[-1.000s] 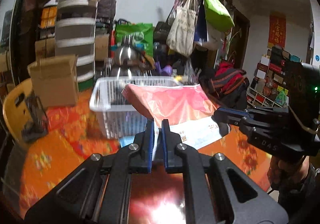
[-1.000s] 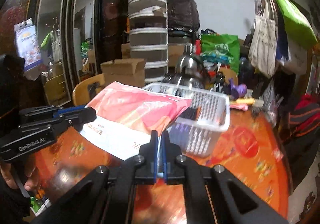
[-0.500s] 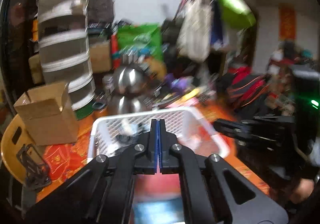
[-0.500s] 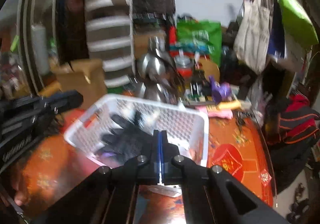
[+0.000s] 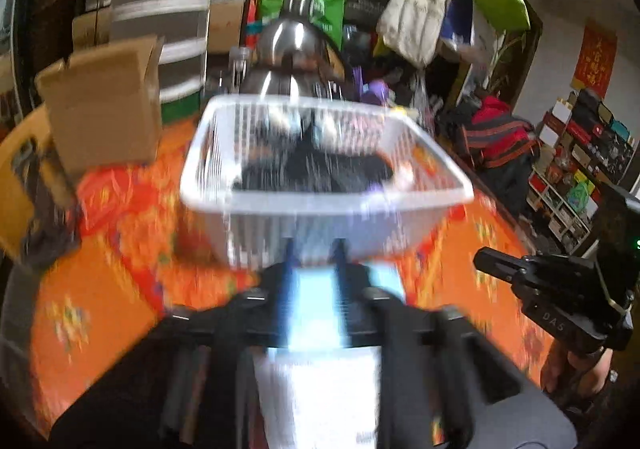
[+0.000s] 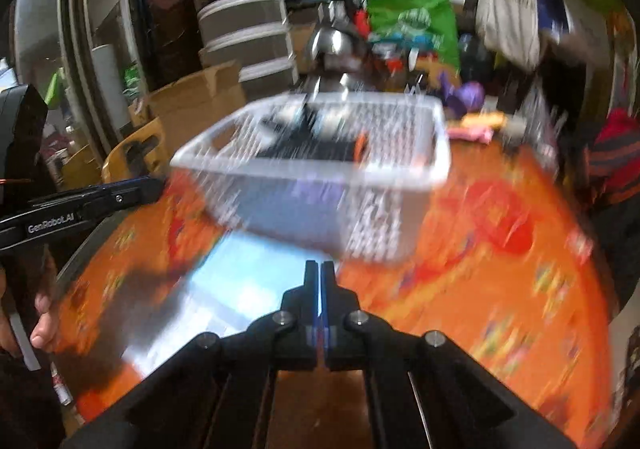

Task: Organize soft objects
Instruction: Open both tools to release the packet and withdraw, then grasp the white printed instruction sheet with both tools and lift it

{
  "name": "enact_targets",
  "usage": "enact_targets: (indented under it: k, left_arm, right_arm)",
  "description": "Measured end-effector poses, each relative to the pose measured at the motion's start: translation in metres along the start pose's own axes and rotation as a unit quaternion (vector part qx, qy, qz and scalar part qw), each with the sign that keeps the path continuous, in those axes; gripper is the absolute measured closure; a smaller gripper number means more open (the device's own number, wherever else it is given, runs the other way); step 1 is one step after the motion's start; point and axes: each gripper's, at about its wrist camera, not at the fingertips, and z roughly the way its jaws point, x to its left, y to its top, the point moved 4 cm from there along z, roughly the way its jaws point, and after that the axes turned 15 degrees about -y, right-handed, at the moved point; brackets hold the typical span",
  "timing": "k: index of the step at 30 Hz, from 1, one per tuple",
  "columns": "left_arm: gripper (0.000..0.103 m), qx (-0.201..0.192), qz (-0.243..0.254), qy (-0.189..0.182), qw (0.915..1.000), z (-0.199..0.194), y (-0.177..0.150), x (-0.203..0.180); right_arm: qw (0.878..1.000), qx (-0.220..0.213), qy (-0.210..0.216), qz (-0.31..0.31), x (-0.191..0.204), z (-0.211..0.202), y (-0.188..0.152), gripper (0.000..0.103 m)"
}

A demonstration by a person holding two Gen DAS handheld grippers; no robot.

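The flat, limp, slippery-looking bag (image 6: 240, 289) lies on the surface (image 6: 500, 289) at 6 o'clock of the basket (image 5: 320, 205), best pinched at an edge, with left fingers (image 5: 314, 261) just opened half-wide over it, empty, and right fingers (image 6: 320, 281) closed, empty.

A white mesh basket (image 5: 320, 205) stands upright on the orange patterned table (image 5: 100, 305), holding dark soft items (image 5: 320, 169), while a pale blue-and-white packet (image 6: 244, 289) lies flat just before it.
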Motion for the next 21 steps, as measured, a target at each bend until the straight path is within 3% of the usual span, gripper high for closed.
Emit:
enact_targets:
  k: [1, 3, 5, 7, 12, 18, 21]
  left_arm:
    - [0.034, 0.006, -0.002, 0.001, 1.0000, -0.005, -0.015, -0.001]
    - [0.031, 0.014, -0.003, 0.013, 0.9998, -0.015, -0.047, -0.003]
    - [0.031, 0.021, -0.006, 0.020, 0.9996, -0.026, -0.079, -0.003]
    - [0.031, 0.028, -0.013, 0.015, 0.9994, -0.039, -0.107, -0.001]
    - [0.031, 0.056, -0.043, 0.007, 0.9975, -0.041, -0.163, 0.017]
    - [0.033, 0.079, -0.054, 0.004, 0.9954, -0.020, -0.174, 0.029]
    - [0.039, 0.089, -0.055, -0.003, 0.9945, -0.009, -0.179, 0.031]
  right_arm:
    - [1.000, 0.007, 0.005, 0.005, 0.002, -0.002, -0.013, 0.099]
    - [1.000, 0.020, 0.012, 0.012, 0.007, -0.005, -0.038, 0.090]
    - [0.999, 0.032, 0.020, 0.027, 0.013, -0.007, -0.063, 0.065]
    - [0.999, 0.035, 0.024, 0.027, 0.021, -0.011, -0.079, 0.056]
    - [0.998, 0.042, 0.048, 0.013, 0.046, -0.011, -0.090, 0.056]
    - [0.997, 0.061, 0.054, -0.001, 0.061, 0.002, -0.092, 0.056]
    - [0.996, 0.069, 0.055, -0.007, 0.064, 0.009, -0.091, 0.056]
